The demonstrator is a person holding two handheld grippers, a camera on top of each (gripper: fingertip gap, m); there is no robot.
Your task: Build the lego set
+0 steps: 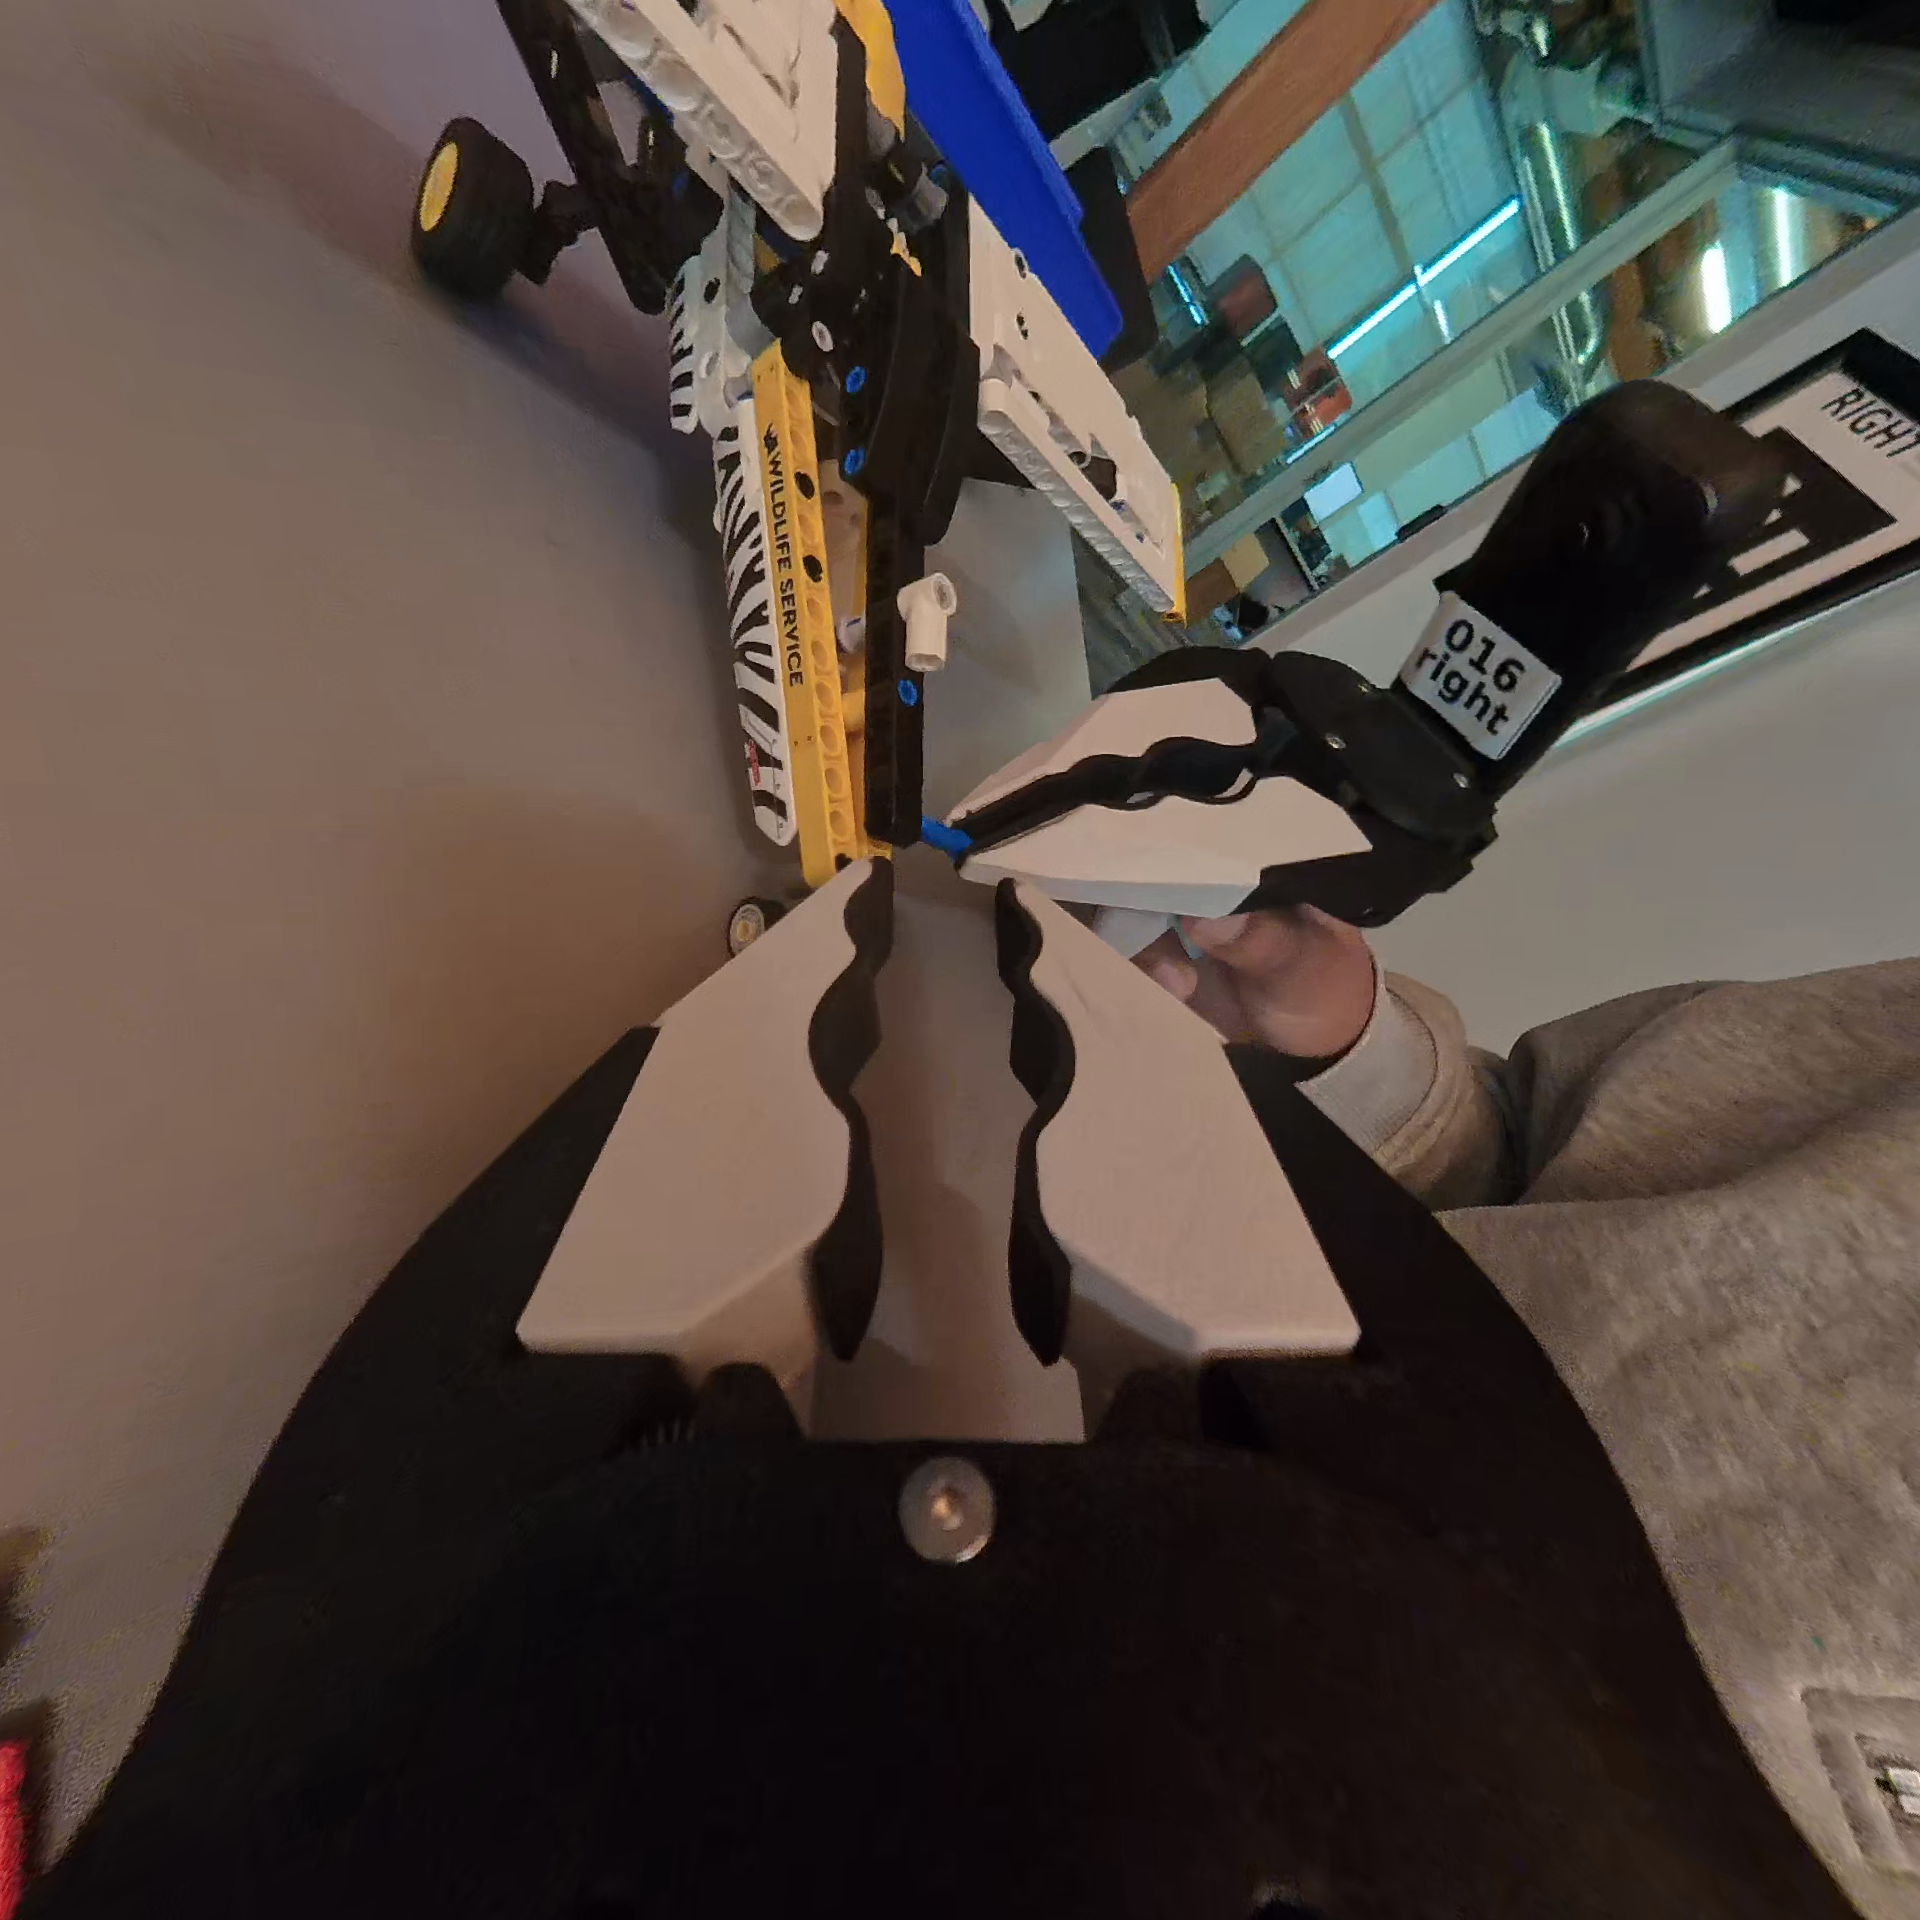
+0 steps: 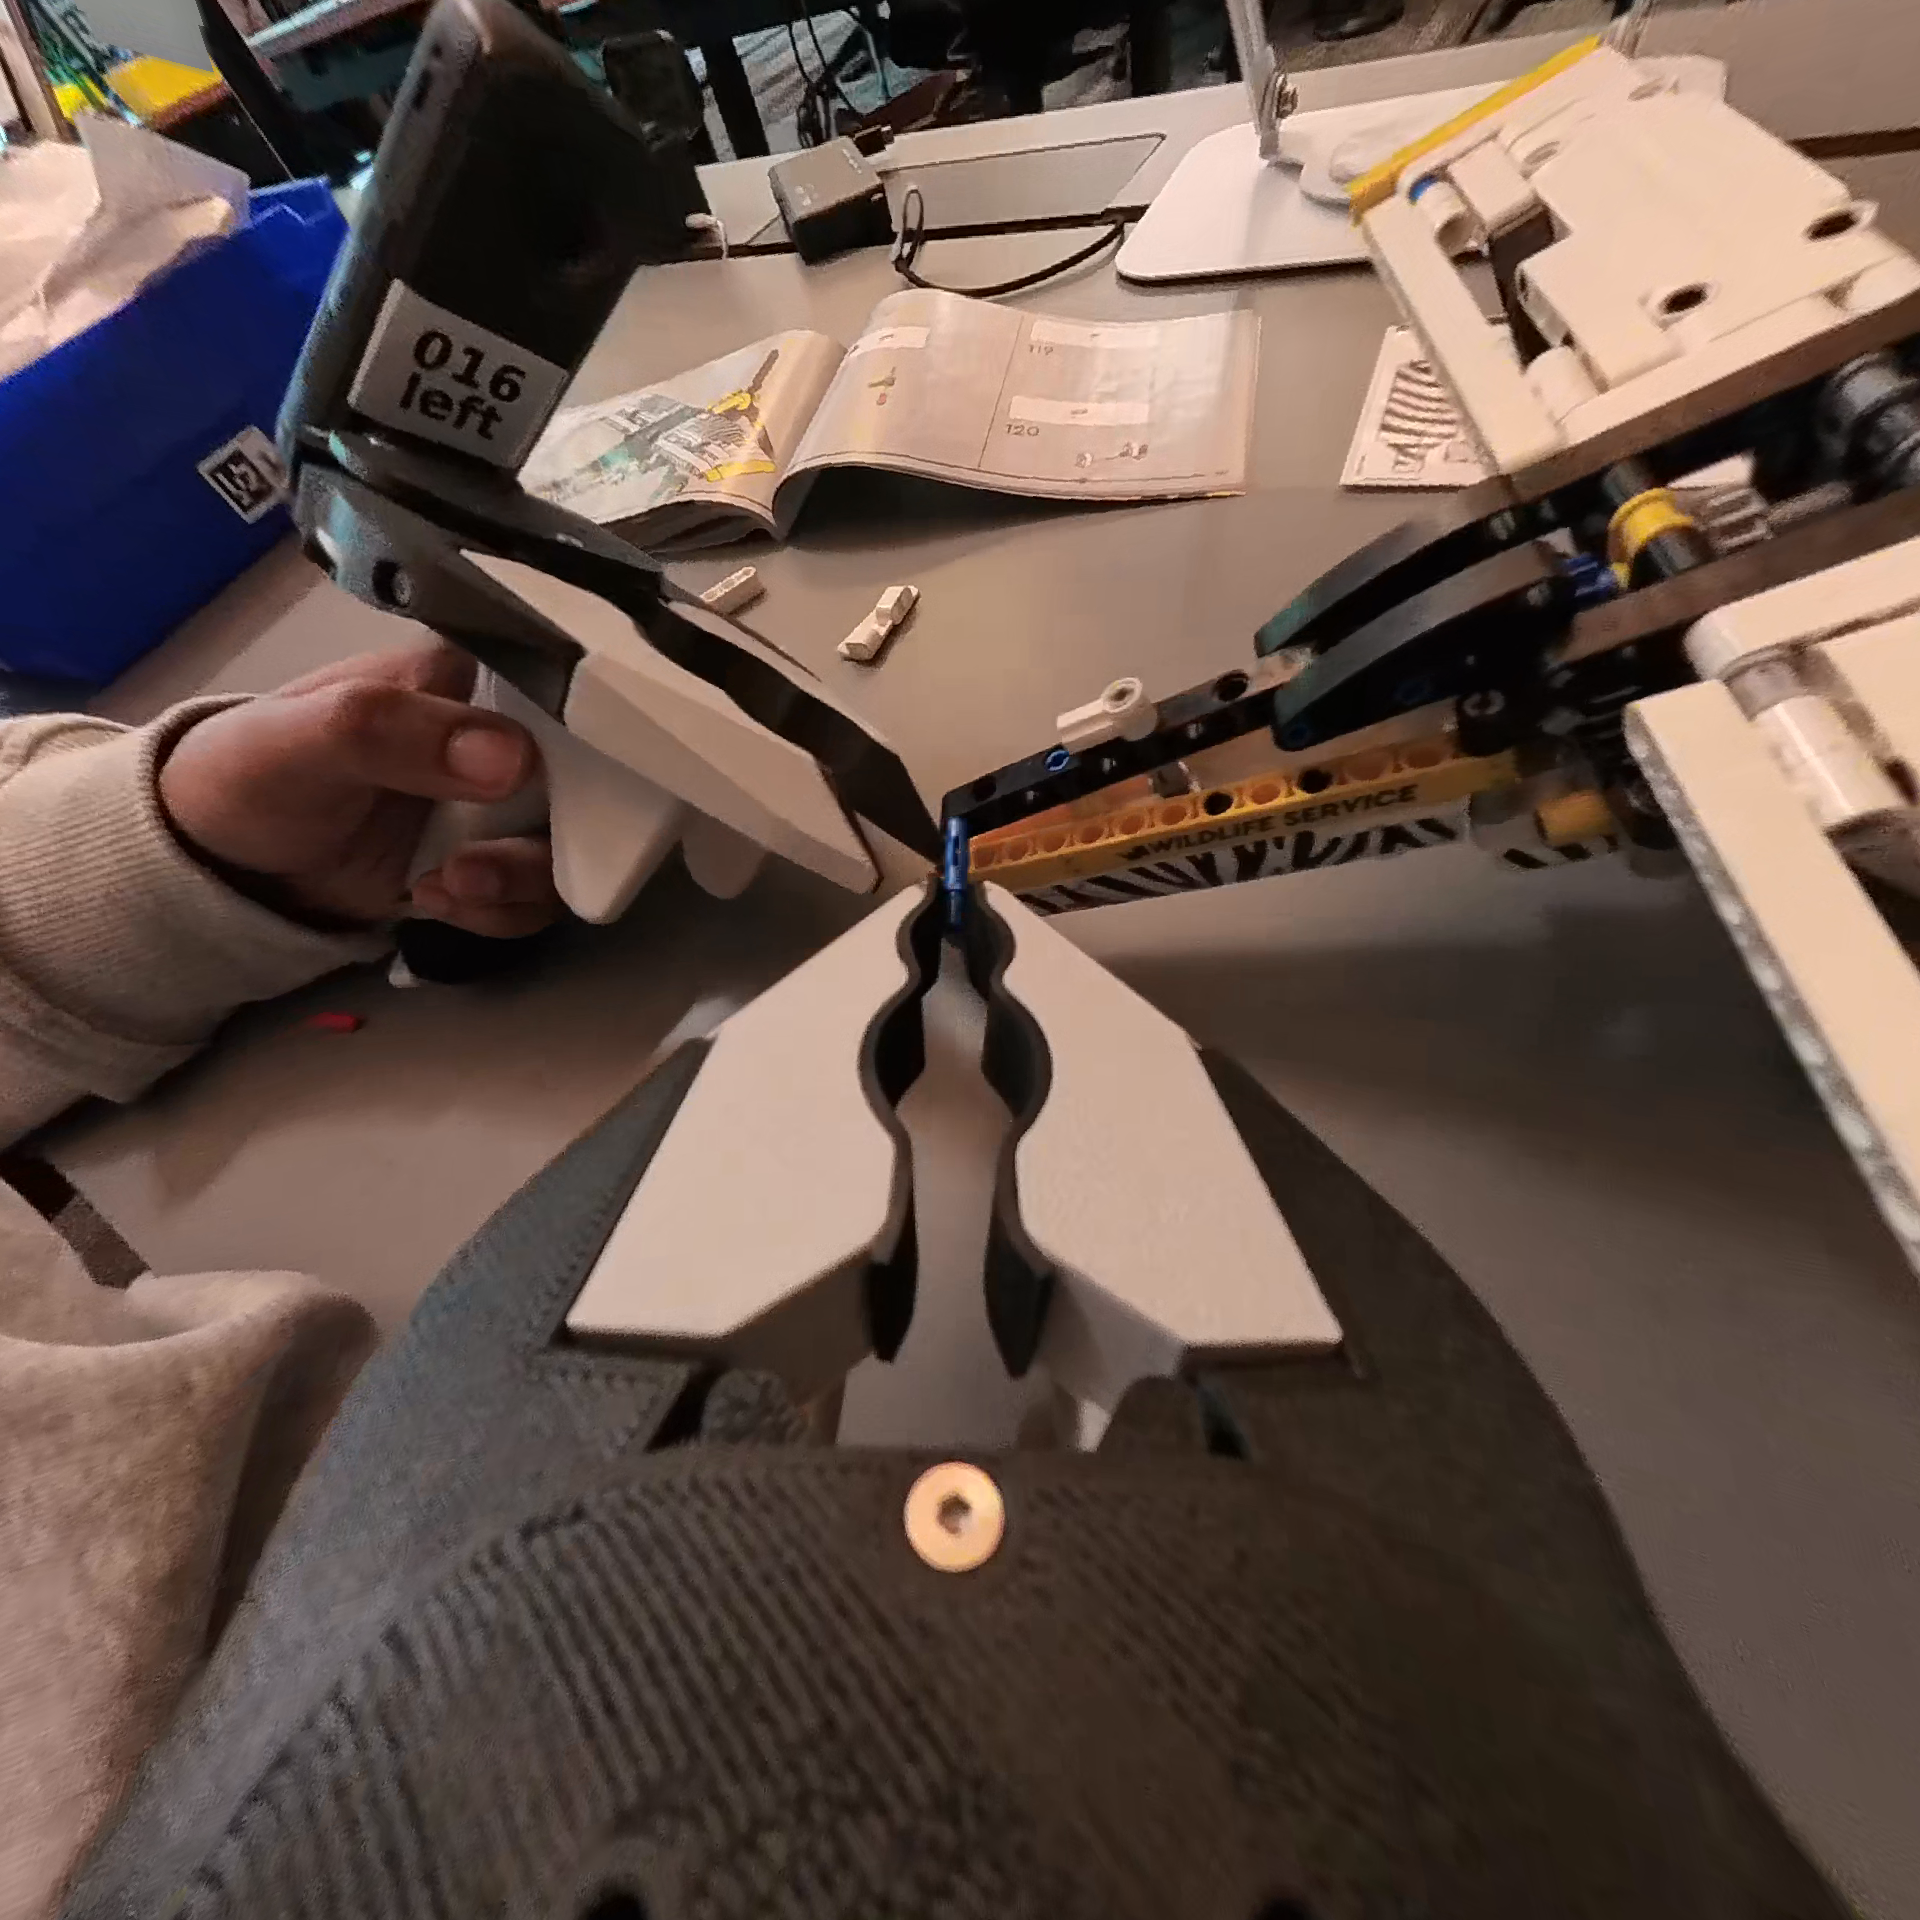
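Right claw (image 2: 951,914) is pinched nearly closed on a small blue pin (image 2: 954,871), which stands out past its tips. Just ahead of those tips is the end of the black beam (image 2: 1101,764) of the model (image 1: 821,436), a yellow, black and white vehicle with zebra striping whose long nose reaches toward both claws. The pin's free end is at, or all but touching, the last hole of that beam; whether it has entered cannot be told.

Left claw (image 1: 940,883) is narrowly parted and holds nothing. Its tip sits against the nose end, beside the yellow beam (image 1: 810,623), apparently bracing the model; in the right wrist view it comes in from the upper left of the right claw.

The step in hand looks like seating this pin in the beam's end hole. The next move calls for lining the pin's axis with the hole, then pushing straight in while the left claw steadies the nose against the push. A crooked push could flip the pin from the grip.

Room is tight: the two claws nearly meet at the nose end, so the left tips crowd the approach. A white connector (image 2: 1107,712) sticks up from the black beam a little beyond the hole, clear of it. On the table (image 2: 1299,1039) beyond the left claw lie two loose white pieces (image 2: 881,621), an open manual (image 2: 914,416) and a blue bin (image 2: 125,436).
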